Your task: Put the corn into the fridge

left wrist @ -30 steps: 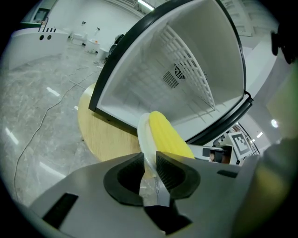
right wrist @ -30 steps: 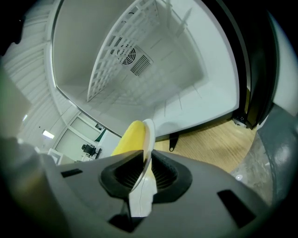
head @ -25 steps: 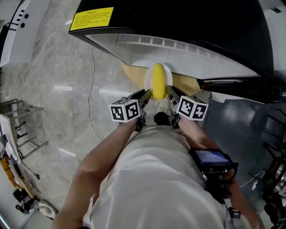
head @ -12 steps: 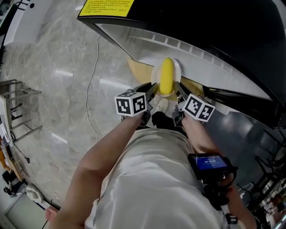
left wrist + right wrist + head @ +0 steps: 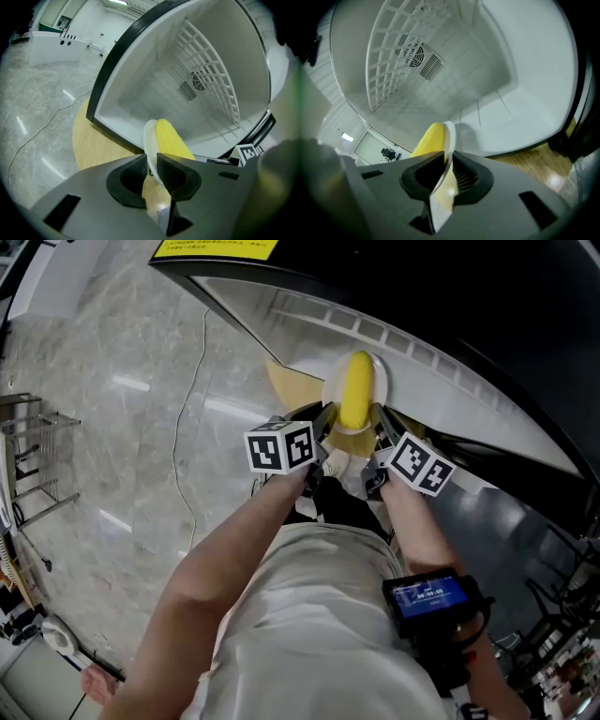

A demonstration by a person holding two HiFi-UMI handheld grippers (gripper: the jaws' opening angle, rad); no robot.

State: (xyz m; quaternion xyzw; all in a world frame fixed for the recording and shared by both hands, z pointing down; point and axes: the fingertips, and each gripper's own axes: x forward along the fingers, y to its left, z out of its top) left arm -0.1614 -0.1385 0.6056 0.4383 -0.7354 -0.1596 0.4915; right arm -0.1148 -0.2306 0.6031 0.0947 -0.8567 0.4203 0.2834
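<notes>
While both grippers are clamped, the load sits right at the mouth of the fridge (image 5: 450, 306). The fridge has a black shell and a white liner, with its front open toward the person. It stands on a round wooden base (image 5: 98, 140), which sits on a grey marble floor (image 5: 112, 427).

Inside, the left gripper view shows a white wire shelf (image 5: 211, 61) tilted against the back wall and a round fan vent (image 5: 199, 80) behind it.

A thin cable (image 5: 187, 427) runs across the floor, and a wire rack (image 5: 37, 456) stands at the far left.

There is 1 white plate (image 5: 330, 395), carried level between the 2 grippers. In the head view its far edge overlaps the lower lip of the opening. I can't tell if it has fully crossed the sill.

The corn (image 5: 355, 390) is a yellow cob lying lengthwise on the plate, pointing into the fridge.

The left gripper (image 5: 151, 164) has its pads pinched on the plate's left rim. The right gripper (image 5: 449, 164) has its pads pinched on the right rim. No gap is visible at either rim.
</notes>
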